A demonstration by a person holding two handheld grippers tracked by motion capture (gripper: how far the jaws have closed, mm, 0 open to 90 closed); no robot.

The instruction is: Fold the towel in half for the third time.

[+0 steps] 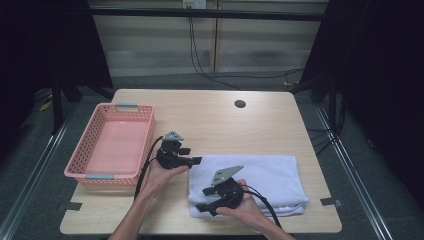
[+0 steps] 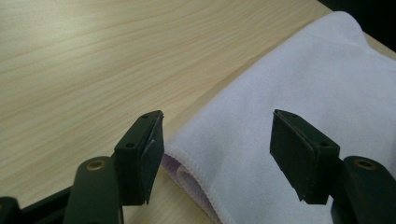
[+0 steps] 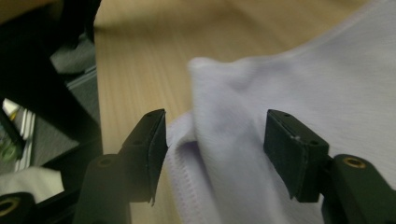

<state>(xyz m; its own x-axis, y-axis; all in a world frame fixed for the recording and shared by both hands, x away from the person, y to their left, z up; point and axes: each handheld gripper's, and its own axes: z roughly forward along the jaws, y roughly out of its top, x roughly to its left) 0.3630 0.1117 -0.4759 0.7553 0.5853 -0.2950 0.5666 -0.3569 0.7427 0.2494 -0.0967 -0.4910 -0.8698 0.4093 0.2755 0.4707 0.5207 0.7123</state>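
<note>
Both claws, left (image 1: 196, 160) and right (image 1: 202, 207), gape open astride the folded white cloth towel's (image 1: 265, 175) left edge, its long axis crosswise on the tabletop (image 1: 210, 120).

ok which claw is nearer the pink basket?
Left. The left claw sits between the pink basket and the folded white towel's left edge; the right claw is farther off, over the towel's near-left corner.

Overhead, two close views (shared towel (image 1: 260, 175))

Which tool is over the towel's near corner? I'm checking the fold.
The right tool, low at the white towel's near-left corner; the left tool sits at its far-left edge.
</note>
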